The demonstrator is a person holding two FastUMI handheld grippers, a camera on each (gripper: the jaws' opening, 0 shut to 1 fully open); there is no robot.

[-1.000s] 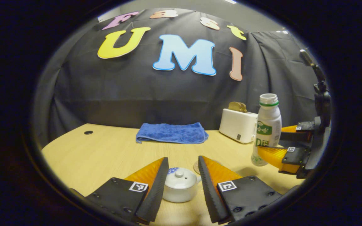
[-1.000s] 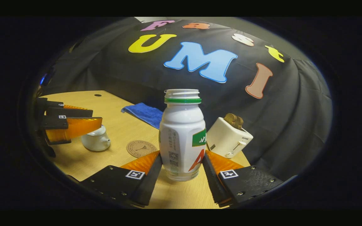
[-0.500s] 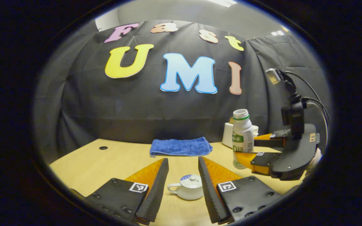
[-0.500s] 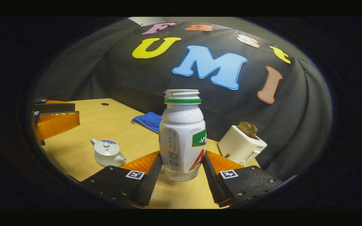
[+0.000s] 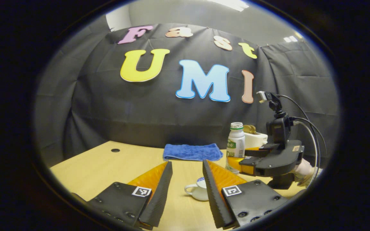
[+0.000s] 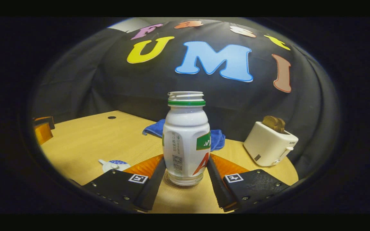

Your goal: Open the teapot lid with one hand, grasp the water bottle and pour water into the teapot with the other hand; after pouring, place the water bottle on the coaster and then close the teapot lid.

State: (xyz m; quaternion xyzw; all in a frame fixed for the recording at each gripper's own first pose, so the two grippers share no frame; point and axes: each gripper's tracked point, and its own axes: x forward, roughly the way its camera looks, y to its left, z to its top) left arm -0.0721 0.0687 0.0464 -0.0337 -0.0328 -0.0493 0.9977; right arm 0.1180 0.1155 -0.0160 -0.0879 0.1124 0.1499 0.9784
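Right tongs [image 6: 185, 175] clamped on the upright, uncapped water bottle [image 6: 186, 141] above the worktop [image 6: 108, 138], left tongs [image 5: 186, 189] wide and empty, lidded teapot [image 5: 198, 191] beyond them — blue towel [image 5: 192, 151], toaster [image 6: 270, 144] behind.

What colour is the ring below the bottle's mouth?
Green, on the neck ring of the white water bottle; clearest in the right gripper view.

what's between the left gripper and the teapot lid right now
Nothing visible. The open left gripper looks down on bare table, and the teapot, lid on, sits ahead, partly behind one finger. The bottle and right gripper are off to the side.
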